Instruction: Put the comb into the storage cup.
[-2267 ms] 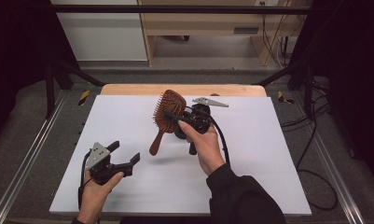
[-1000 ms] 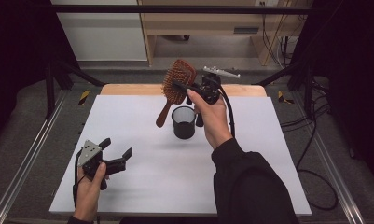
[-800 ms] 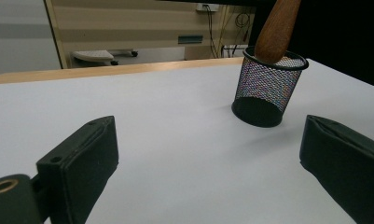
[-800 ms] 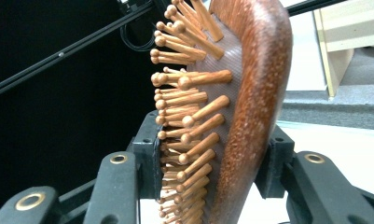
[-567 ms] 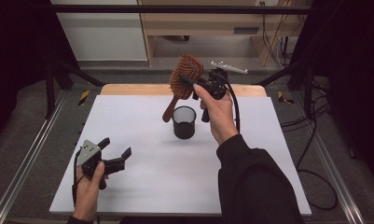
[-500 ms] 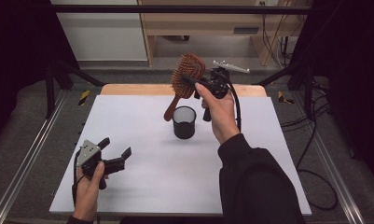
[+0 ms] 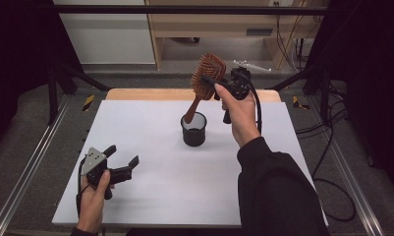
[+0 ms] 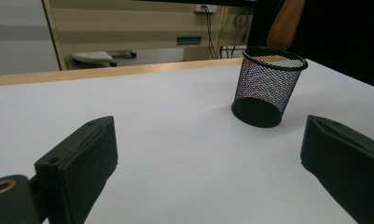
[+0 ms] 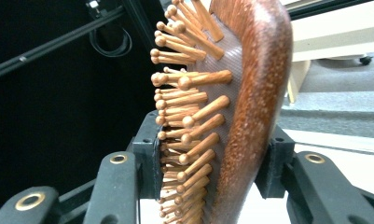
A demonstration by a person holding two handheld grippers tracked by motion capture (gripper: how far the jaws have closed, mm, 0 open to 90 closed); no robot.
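A wooden paddle hairbrush (image 7: pixel 206 77) hangs in the air above the back of the white table, its handle end pointing down just over the rim of a black mesh cup (image 7: pixel 194 129). My right gripper (image 7: pixel 212 82) is shut on the brush head; the right gripper view has the bristles and brown back (image 9: pixel 250 107) clamped between both jaws. My left gripper (image 7: pixel 122 157) rests low at the front left, open, nothing between its fingers. The left gripper view has the mesh cup (image 8: pixel 267 86) ahead to the right, with the brush handle tip (image 8: pixel 285 21) above it.
The white table top (image 7: pixel 150 196) has a wooden strip (image 7: pixel 135 94) along its back edge. Metal rails (image 7: pixel 27 167) run down both sides. A cabinet and cables stand on the floor beyond the table.
My right gripper has lifted the hairbrush off the table and carried it up and back, uncovering the mesh cup; the handle now tilts down toward the cup's rim. The left gripper shifted slightly left, then stayed put.
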